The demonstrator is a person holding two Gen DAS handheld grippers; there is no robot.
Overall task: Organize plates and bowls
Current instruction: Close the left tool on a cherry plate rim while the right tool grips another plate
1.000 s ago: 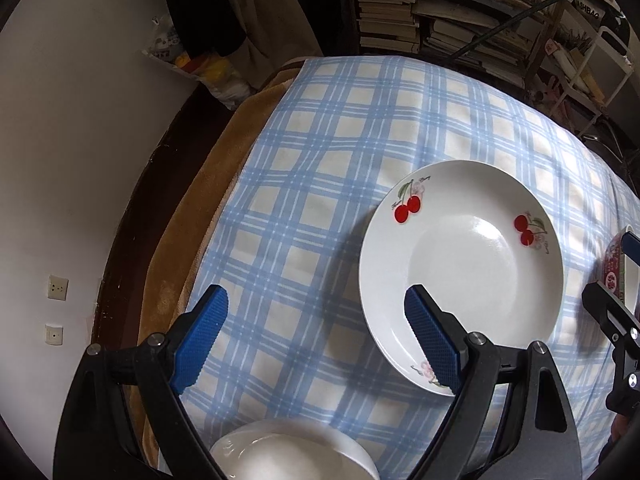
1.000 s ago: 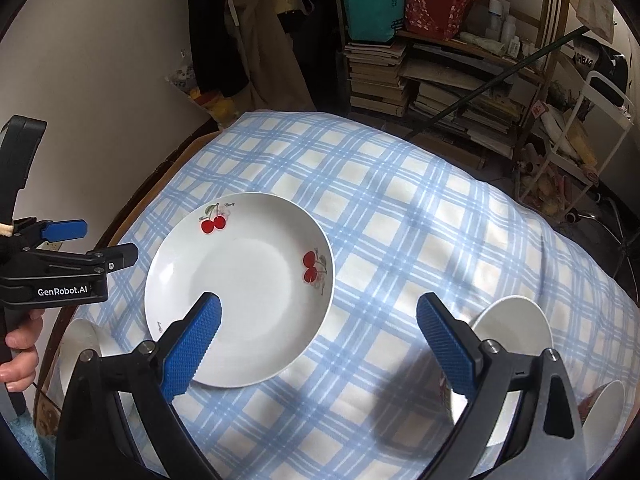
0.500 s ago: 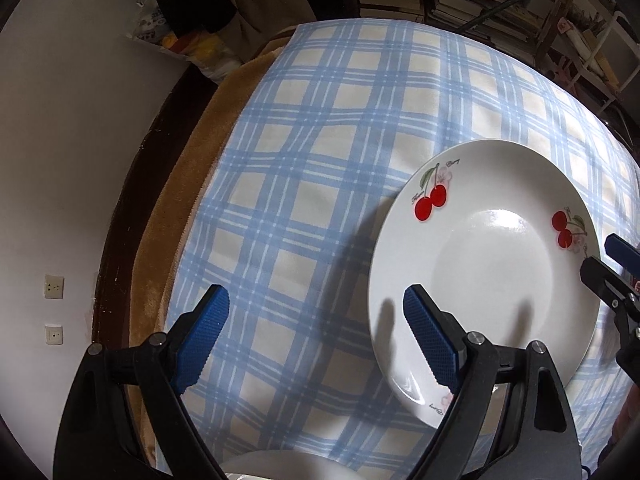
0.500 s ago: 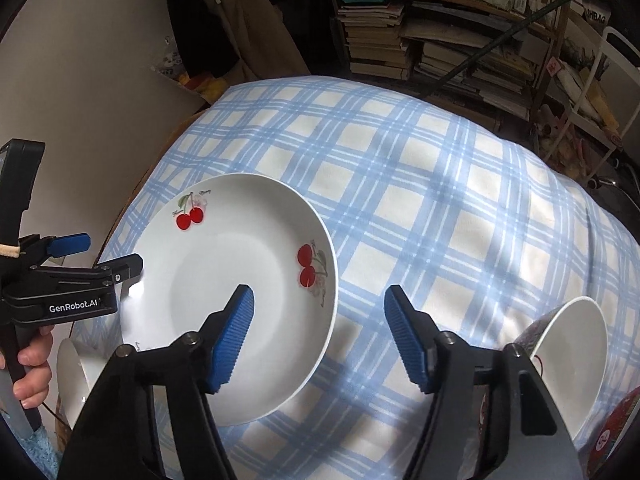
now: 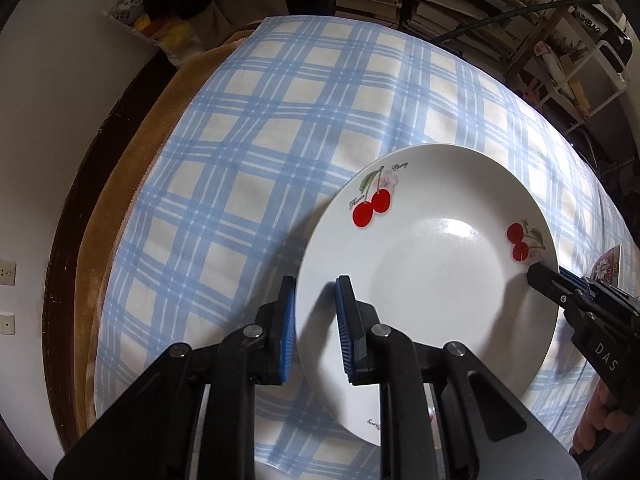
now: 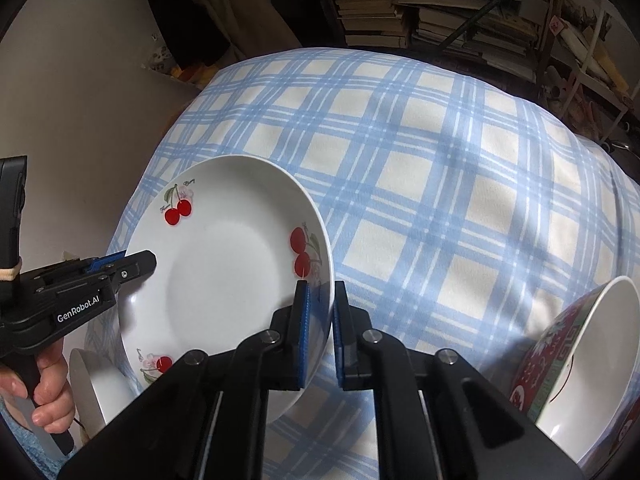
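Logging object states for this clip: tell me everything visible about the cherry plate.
The cherry plate is a round, glossy white dish, ceramic by its look, with a shallow well and cherry sprigs around its broad rim. It sits on the blue checked tablecloth. The left claw has just closed on one edge, the right claw on the opposite edge.

Free room: bare checked cloth (image 6: 420, 184) beyond the cherry plate (image 6: 224, 264).
Obstacles: red-patterned bowl (image 6: 576, 360) near right; white dish (image 6: 96, 384) near left.
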